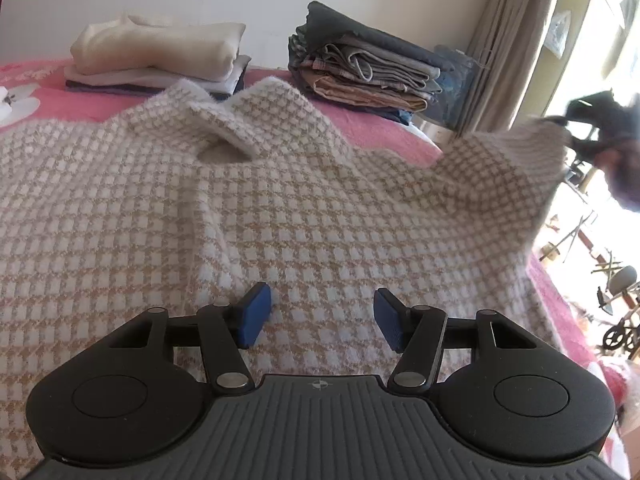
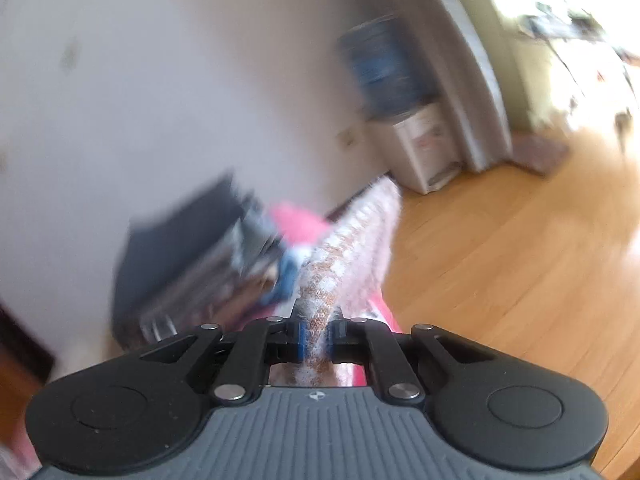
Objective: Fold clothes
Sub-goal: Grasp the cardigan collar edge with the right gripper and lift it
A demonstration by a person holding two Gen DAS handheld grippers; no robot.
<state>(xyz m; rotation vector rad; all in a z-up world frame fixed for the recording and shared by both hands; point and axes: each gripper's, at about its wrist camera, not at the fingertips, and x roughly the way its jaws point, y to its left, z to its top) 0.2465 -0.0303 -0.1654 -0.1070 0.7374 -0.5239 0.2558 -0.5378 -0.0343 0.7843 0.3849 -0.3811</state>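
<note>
Now your right gripper [image 2: 316, 344] pinches the checked sweater [image 1: 280, 208] by its sleeve, raised ready for folding inward. Your left gripper [image 1: 322, 316] hovers half-open over its body, holding nothing.

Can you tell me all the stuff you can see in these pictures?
sweater: one, white and tan checks, spread on the bed, right sleeve lifted
bedcover: one, pink, under the sweater
light pile: one stack of folded clothes, cream on top, far left
dark pile: one stack of folded clothes, grey and brown, far right
curtain: one, beige, by the window
floor: wood, beside the bed
left gripper: black, blue pads, open over the sweater
right gripper: black, shut on the sleeve
</note>
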